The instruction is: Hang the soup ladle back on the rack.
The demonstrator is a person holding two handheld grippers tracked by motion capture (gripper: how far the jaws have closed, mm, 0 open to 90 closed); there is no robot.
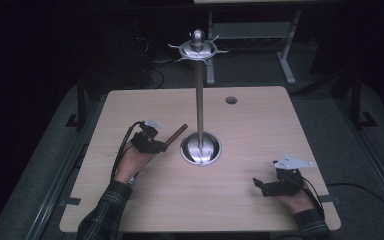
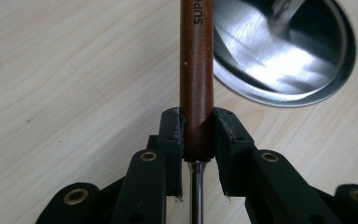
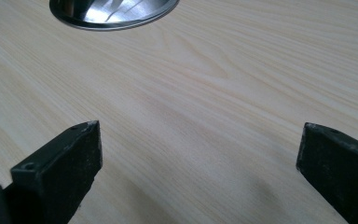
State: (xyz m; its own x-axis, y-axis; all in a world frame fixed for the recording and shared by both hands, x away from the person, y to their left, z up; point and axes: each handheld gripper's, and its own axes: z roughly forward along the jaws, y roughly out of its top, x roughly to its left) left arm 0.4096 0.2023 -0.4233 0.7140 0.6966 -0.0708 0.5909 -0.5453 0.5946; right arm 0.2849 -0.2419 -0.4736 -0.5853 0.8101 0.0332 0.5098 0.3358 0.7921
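Brown wooden handle (image 2: 196, 74) sits clamped in the left gripper (image 1: 152, 142), just left of the steel stand (image 1: 200, 145); gripped near its end, it could pivot. Right gripper (image 1: 275, 186) rests open, near right.

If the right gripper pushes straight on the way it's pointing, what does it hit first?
Probably the stand's round metal base: the open right gripper points across bare table toward it, though its line may pass just beside the base.

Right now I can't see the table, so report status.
Left gripper shut on brown handle, beside the stand's base. Right gripper open, nothing between its jaws, above the table. Tall metal stand between them.
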